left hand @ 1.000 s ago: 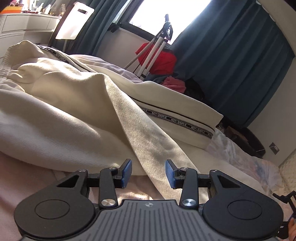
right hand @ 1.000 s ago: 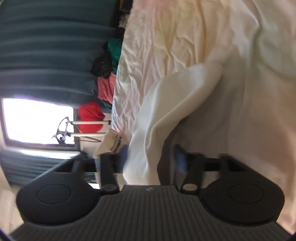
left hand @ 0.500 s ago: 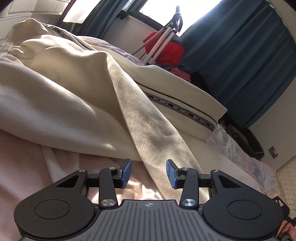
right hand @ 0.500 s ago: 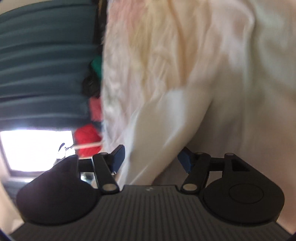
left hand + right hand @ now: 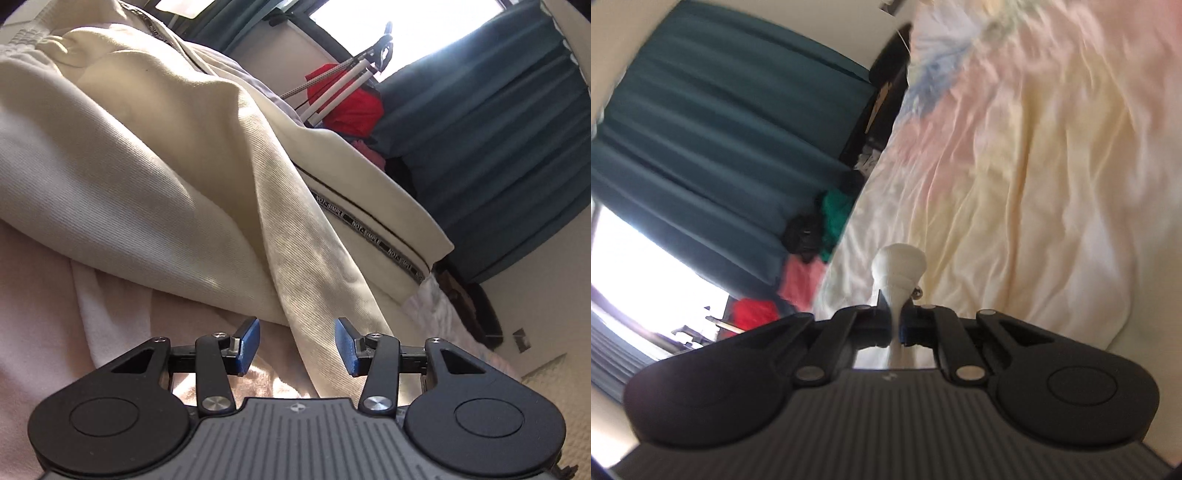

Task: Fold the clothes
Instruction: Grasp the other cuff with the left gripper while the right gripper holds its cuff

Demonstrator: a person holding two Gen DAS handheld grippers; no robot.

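Note:
A cream ribbed garment with a black lettered side stripe lies rumpled on the bed in the left wrist view. One narrow fold of it runs down toward my left gripper and passes between the blue pads. Those jaws are opening and the pads do not press the cloth. In the right wrist view my right gripper is shut on a pinch of white cloth, which bunches out just beyond the fingertips. The rest of that cloth is hidden under the gripper body.
A pastel pink and yellow bedsheet is wrinkled across the bed. Teal curtains hang by a bright window. A red bundle, a white metal stand and piled clothes sit past the bed's edge.
My right gripper closed on the white cloth and swung, so the sheet and curtains now fill its view. The left gripper rolled, sank closer to the garment, and its jaws widened.

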